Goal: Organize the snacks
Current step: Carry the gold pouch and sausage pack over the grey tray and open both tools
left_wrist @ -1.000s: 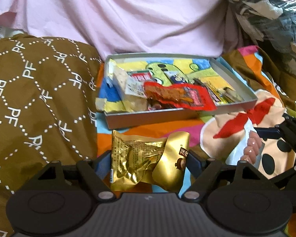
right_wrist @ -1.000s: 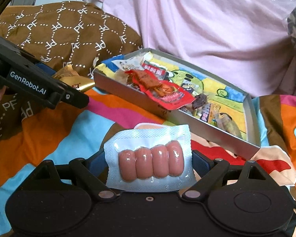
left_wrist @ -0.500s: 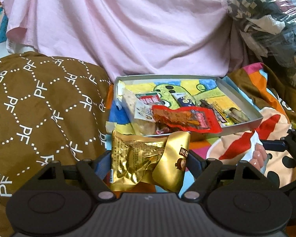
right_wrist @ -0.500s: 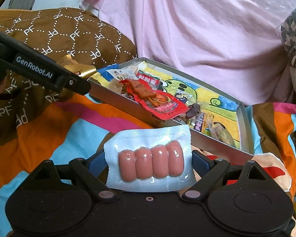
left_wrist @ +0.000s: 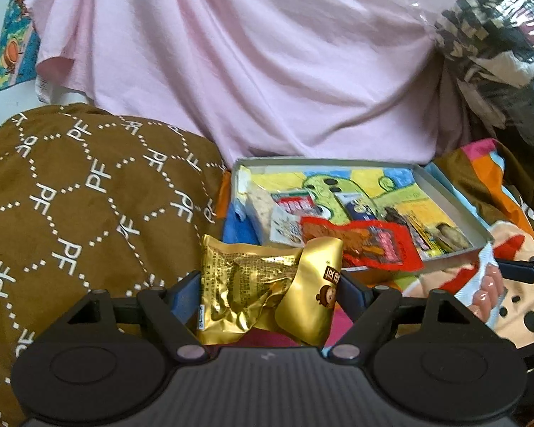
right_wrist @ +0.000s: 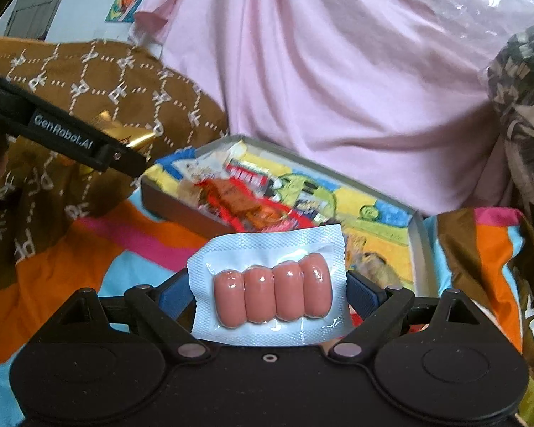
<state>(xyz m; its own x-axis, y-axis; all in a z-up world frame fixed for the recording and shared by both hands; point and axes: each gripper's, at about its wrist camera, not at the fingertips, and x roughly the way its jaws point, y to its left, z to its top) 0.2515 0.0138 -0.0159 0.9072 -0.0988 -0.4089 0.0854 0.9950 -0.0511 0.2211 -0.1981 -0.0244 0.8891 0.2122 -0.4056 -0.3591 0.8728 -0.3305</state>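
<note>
Your left claw (left_wrist: 267, 286) still grips the gold packet (left_wrist: 263, 288), your right claw (right_wrist: 268, 291) the sausage pack (right_wrist: 270, 290), both now nearer the tray (left_wrist: 448, 195); "GenRobot.AI" shows.

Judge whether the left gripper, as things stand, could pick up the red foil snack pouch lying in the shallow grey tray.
Probably not yet: the left gripper is shut on a gold foil packet, though the red pouch lies uncovered on top in the tray.

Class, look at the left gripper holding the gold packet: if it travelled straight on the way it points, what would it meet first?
Probably the snacks in the grey tray, first the red packet just beyond the gold packet in the left gripper; depth is unclear.
</note>
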